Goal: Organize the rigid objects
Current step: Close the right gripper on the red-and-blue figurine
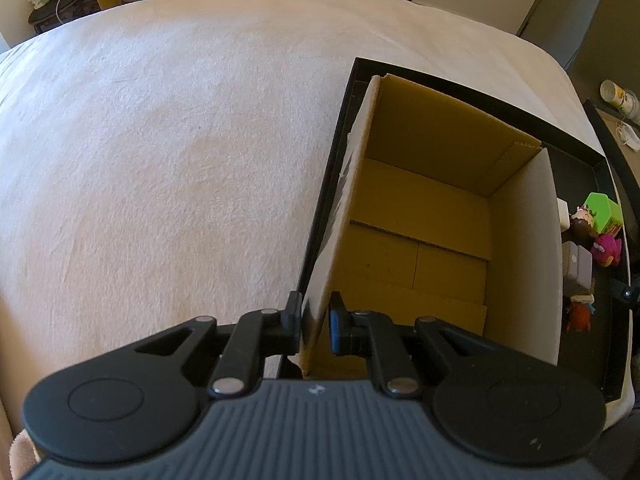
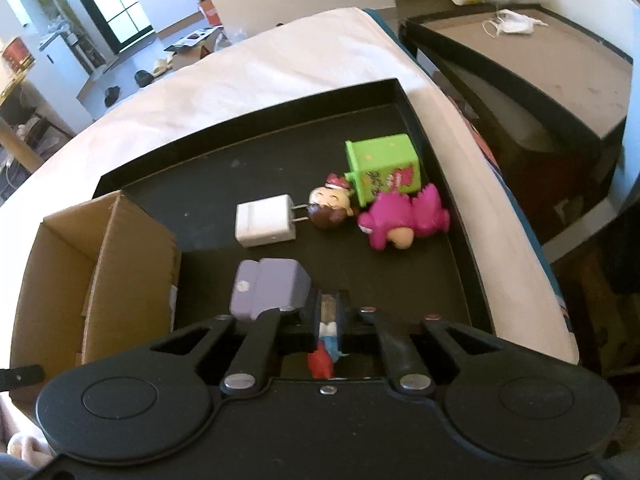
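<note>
left wrist view: i am pinching my left tongs (image 1: 315, 322) narrow on the near wall of the cardboard box (image 1: 424, 216), steadying it inside the black tray (image 1: 580, 146) so it is not sliding while i am loading it. my right tongs (image 2: 329, 316) are gripping a small red and blue figurine (image 2: 322, 354), probably bound for the empty box at nine o'clock. waiting at twelve o'clock of them are a white charger (image 2: 266, 220), a doll (image 2: 332, 206), a pink toy (image 2: 400, 216) and a green cube (image 2: 384, 168).
</note>
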Action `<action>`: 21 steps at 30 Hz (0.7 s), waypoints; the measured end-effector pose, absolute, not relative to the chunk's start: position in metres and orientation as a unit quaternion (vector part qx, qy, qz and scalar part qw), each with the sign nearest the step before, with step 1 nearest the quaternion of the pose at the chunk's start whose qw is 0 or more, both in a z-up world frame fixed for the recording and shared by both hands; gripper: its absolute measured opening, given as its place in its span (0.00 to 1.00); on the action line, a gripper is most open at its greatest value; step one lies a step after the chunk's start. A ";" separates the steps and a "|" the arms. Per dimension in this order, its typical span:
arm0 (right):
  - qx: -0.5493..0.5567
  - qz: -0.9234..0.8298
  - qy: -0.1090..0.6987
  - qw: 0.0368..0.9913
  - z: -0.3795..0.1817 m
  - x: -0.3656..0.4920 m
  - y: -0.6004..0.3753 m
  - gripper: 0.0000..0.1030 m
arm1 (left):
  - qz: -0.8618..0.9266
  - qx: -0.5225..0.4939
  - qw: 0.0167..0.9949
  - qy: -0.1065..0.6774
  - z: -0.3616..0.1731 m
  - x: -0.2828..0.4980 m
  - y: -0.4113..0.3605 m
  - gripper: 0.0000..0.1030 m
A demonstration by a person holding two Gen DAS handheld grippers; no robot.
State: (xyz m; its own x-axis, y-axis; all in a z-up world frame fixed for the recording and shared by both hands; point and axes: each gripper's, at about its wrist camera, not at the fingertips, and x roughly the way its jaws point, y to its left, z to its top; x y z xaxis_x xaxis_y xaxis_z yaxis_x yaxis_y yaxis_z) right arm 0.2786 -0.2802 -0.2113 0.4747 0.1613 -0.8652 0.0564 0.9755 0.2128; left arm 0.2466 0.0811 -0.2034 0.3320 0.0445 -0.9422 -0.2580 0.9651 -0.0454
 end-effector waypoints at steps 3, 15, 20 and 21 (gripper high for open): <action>0.111 0.030 0.524 0.844 -0.217 0.279 -0.282 0.13 | 0.093 -0.093 0.810 0.571 -0.204 0.247 0.081 0.12; 0.102 0.047 0.547 0.830 -0.237 0.280 -0.271 0.36 | 0.093 -0.088 0.809 0.573 -0.207 0.247 0.079 0.12; 0.103 0.052 0.557 0.823 -0.248 0.279 -0.268 0.36 | 0.094 -0.087 0.809 0.574 -0.207 0.248 0.080 0.12; 0.103 0.053 0.559 0.821 -0.249 0.279 -0.267 0.36 | 0.093 -0.087 0.809 0.574 -0.207 0.248 0.079 0.12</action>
State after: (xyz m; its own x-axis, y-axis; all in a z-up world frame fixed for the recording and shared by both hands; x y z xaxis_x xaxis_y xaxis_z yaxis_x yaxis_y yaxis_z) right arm 0.2794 -0.2674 -0.2495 0.3702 0.2018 -0.9068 0.0274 0.9733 0.2278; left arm 0.2483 0.0794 -0.2069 0.3234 0.0511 -0.9449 -0.2504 0.9676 -0.0334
